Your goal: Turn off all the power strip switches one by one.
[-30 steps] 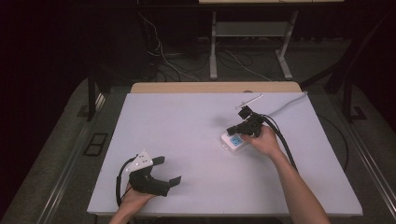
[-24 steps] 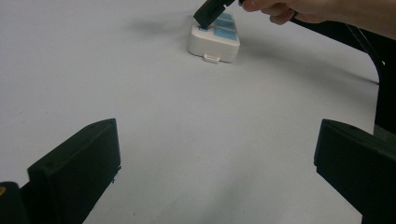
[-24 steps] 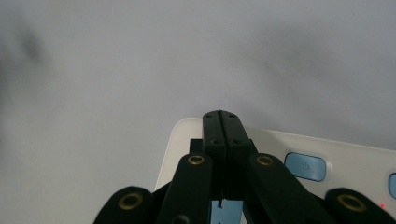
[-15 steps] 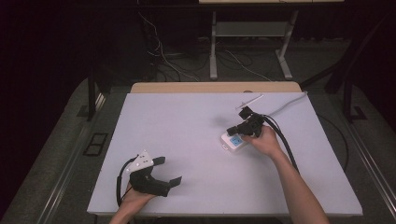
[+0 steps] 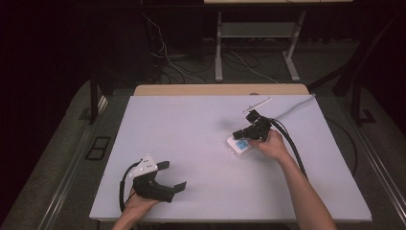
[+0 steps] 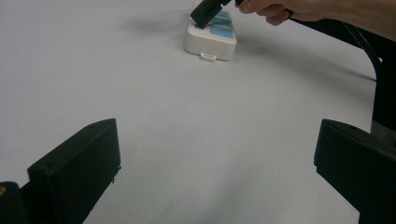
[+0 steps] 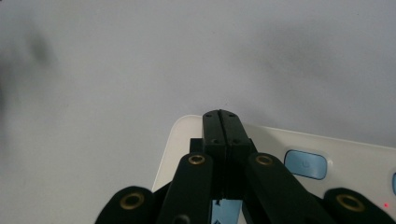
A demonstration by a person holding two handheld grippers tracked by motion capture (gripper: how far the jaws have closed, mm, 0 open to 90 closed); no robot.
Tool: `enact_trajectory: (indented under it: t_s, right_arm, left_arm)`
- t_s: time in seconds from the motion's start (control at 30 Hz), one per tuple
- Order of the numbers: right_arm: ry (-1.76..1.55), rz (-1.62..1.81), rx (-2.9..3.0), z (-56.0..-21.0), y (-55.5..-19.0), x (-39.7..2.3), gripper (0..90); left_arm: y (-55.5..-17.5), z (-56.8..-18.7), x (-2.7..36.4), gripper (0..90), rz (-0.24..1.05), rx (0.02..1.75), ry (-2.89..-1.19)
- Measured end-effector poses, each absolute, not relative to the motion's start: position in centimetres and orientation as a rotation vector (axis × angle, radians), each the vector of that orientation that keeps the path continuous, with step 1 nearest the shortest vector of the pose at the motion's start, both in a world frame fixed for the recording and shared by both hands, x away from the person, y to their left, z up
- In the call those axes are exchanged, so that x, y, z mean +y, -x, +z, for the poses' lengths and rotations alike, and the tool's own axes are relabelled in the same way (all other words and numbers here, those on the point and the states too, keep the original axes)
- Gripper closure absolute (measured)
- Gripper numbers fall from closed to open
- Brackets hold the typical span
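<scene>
White device with blue buttons lies right of centre on table; right gripper, jaws pressed together, tips over its top, contact hard to judge. Left gripper rests near front-left edge, jaws wide apart, nothing between

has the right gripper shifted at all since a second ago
No. The right gripper sits shut over the white device, at the same spot relative to the table's far edge and the device as before.
</scene>
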State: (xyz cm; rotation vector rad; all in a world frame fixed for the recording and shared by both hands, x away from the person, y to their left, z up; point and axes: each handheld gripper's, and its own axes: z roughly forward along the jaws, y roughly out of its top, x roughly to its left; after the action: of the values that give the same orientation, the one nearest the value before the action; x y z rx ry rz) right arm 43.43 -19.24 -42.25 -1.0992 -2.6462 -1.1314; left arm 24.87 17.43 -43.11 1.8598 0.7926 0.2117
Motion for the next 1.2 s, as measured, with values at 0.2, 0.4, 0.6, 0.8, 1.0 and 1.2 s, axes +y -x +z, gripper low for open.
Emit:
enact_trajectory:
  t_s: [0.2,0.4,0.6,0.8,1.0,1.2]
  right_arm:
    - [1.102,-1.129,-2.651,-42.2,-43.4,-19.2,90.0]
    - [1.109,-1.124,-2.637,-42.2,-43.5,-19.2,90.0]
    - [1.100,-1.106,-2.640,-41.7,-43.5,-19.2,90.0]
    - [1.099,-1.121,-2.625,-41.3,-43.4,-19.4,90.0]
    - [1.097,-1.133,-2.641,-40.2,-43.5,-19.6,90.0]
    - [1.105,-1.138,-2.658,-39.1,-43.7,-20.2,90.0]
  left_arm:
    - [-24.9,-43.1,17.5,0.0,0.213,0.793,-1.858]
    - [-24.9,-43.1,17.7,0.0,0.214,0.793,-1.859]
    - [-25.0,-43.1,17.7,0.0,0.214,0.796,-1.856]
    - [-25.0,-43.1,17.7,0.0,0.213,0.795,-1.857]
    - [-25.0,-43.1,17.7,0.0,0.213,0.794,-1.857]
    - [-25.0,-43.1,17.7,0.0,0.213,0.794,-1.858]
